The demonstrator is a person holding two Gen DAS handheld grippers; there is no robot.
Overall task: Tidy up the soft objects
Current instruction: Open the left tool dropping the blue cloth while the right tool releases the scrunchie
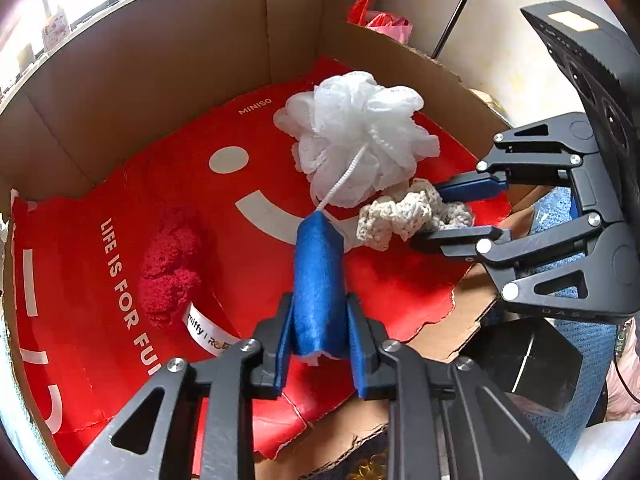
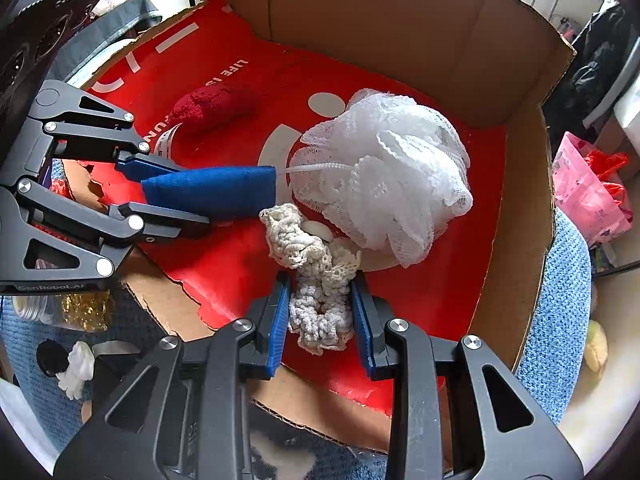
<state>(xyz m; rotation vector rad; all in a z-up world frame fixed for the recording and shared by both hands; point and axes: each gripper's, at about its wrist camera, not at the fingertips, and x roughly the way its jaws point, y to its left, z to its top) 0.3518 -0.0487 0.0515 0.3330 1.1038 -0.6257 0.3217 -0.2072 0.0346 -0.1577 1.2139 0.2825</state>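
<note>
A white mesh bath pouf lies in a cardboard box lined with a red bag. Its cord runs into a blue felt roll. My left gripper is shut on the blue roll. My right gripper is shut on a cream crochet piece that lies just in front of the pouf. A red fluffy cloth with a white label lies at the left of the box.
The box's front wall is low and torn. A blue knit surface lies around the box. A jar of gold items and a white scrap lie at the left. A pink bag stands at the right.
</note>
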